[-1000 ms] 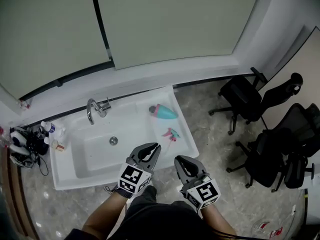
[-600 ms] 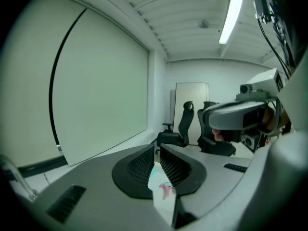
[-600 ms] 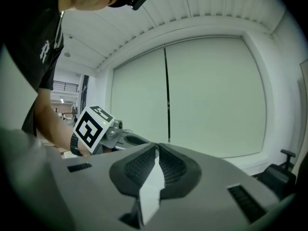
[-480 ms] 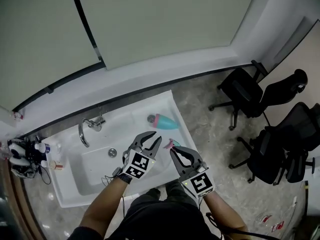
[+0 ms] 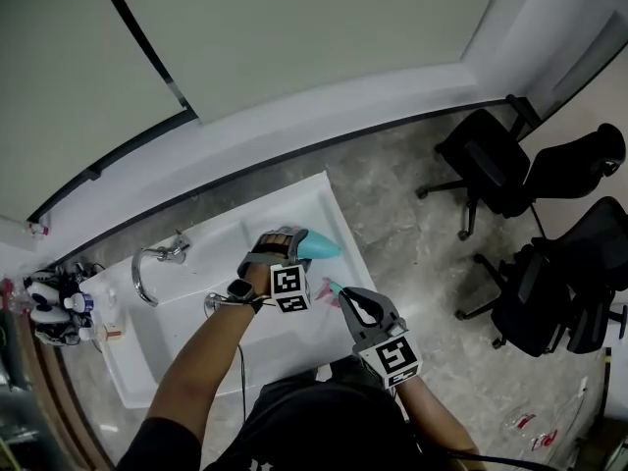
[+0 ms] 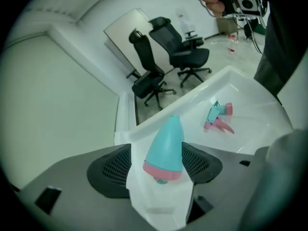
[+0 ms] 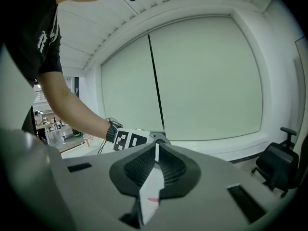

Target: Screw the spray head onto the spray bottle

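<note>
The left gripper (image 5: 281, 237) is being held down over the bottle (image 6: 164, 146), which is lying on its side in the sink (image 5: 157, 353). Its jaws have just been opening and are standing wide, with the bottle between them, unclamped. The spray head (image 6: 217, 117) is lying near the bottle. The right gripper (image 5: 343, 294) is being held shut and empty.

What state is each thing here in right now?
Spray bottle: lying on its side, no head on.
Spray head: lying loose, apart from the bottle.
Left tool: jaws have just been opening, bottle between them, ungripped.
Right tool: shut, empty.
</note>
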`<control>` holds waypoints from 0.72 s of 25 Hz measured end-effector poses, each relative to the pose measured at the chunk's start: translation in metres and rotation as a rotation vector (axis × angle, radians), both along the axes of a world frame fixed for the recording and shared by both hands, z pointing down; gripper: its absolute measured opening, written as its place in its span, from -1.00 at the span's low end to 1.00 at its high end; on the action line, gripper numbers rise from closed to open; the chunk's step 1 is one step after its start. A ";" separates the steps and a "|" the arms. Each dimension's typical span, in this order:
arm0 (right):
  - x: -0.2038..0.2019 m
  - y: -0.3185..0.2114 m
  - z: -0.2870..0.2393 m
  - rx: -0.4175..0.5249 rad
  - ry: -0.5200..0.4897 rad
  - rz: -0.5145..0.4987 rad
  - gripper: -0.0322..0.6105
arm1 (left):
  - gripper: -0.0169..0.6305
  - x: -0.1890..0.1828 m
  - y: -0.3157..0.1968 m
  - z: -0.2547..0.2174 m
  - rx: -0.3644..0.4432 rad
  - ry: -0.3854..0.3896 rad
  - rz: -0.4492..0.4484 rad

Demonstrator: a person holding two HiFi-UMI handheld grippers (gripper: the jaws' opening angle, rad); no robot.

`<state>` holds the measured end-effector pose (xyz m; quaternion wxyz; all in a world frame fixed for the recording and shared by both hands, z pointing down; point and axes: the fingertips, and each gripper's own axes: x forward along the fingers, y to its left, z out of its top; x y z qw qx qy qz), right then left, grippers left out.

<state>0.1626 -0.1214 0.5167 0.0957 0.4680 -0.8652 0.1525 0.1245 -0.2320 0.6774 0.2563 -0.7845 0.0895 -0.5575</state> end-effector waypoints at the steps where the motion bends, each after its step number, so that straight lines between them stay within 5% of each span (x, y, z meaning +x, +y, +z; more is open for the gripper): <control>1: 0.007 -0.003 0.007 -0.018 -0.005 0.006 -0.89 | -0.01 0.002 -0.005 0.007 0.000 -0.035 0.016; 11: 0.032 -0.019 0.045 -0.123 -0.029 -0.001 -0.89 | 0.19 0.002 -0.013 0.079 -0.093 -0.317 0.082; 18: 0.031 -0.013 0.137 -0.421 0.095 -0.168 -0.89 | 0.25 0.003 -0.018 0.082 -0.094 -0.258 0.052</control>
